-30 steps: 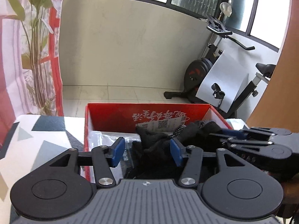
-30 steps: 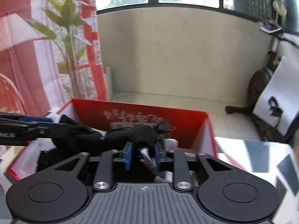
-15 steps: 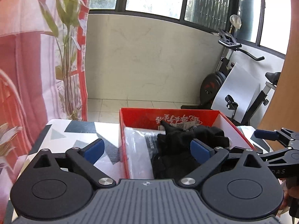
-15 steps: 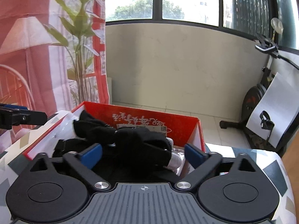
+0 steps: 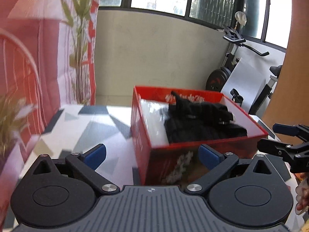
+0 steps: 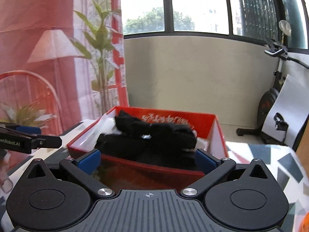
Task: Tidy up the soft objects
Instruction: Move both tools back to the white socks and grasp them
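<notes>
Both wrist cams look forward and slightly down past their fingers; both share the red box [image 5: 193, 148] [image 6: 146, 166] ahead, probably close, frames blurred.

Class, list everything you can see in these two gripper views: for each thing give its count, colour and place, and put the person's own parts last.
Box: one, red, on the table.
Cloth: one black heap, inside the box.
Plastic wrap: clear, in the box left of the cloth.
Table: one, white cover with grey shapes.
Curtain: one, red and white, left.
Exercise bike: one, black, far right by the wall.
White board: one, leaning on the bike.
Left gripper: black, blue pads, open, empty.
Right gripper: same, open, empty.
Fingers: right edge, blurred.
</notes>
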{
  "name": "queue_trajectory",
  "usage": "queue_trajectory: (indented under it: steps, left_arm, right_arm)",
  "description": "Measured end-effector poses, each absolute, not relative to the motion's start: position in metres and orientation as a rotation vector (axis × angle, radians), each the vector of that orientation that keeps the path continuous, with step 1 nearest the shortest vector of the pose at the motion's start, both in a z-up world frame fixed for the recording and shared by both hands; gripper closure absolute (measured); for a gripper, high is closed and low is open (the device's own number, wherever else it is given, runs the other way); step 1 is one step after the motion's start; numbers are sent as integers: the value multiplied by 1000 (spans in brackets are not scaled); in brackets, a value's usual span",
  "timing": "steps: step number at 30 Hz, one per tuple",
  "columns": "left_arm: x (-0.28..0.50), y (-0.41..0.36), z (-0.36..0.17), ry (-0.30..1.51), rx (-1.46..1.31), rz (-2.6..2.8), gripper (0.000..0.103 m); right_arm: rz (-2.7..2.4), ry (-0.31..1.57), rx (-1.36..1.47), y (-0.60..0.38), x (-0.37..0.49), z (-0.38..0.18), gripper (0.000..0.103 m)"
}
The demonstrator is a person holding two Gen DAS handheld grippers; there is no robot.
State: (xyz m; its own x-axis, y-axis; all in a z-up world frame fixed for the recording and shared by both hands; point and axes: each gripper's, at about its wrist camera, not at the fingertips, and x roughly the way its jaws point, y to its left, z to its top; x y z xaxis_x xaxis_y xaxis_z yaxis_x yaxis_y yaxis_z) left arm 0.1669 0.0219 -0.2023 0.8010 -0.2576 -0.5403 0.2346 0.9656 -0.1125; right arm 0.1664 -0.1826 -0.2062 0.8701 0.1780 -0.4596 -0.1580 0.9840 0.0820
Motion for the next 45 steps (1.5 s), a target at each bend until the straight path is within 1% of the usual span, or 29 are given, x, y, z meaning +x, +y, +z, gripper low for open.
queue_trajectory:
  steps: [8,13,30,34,40,44,45]
  left_arm:
    - [148,33,-234,656,-66,-250,0]
    - [146,35,-244,681,-71,-254,0]
    - [136,37,-270,750,-128,-268,0]
    - [137,34,-278,771,-131,-280,0]
    - [141,37,-286,793,-152,-272,1]
    - [143,38,-287,793,-156,-271,1]
    - [143,38,-288,794,-155,-273,1]
  right_arm:
    - [151,599,75,-176,143,-247,0]
    - [140,661,91,-174,132,-269,0]
    - [104,754,121,-187,104,-306,1]
    - [88,791,101,-180,101,-313,7]
    - [18,806,95,-184,92,-312,7]
    - [-3,804,142,-194,89,-307,8]
    - [0,811,153,-195,89,-308,13]
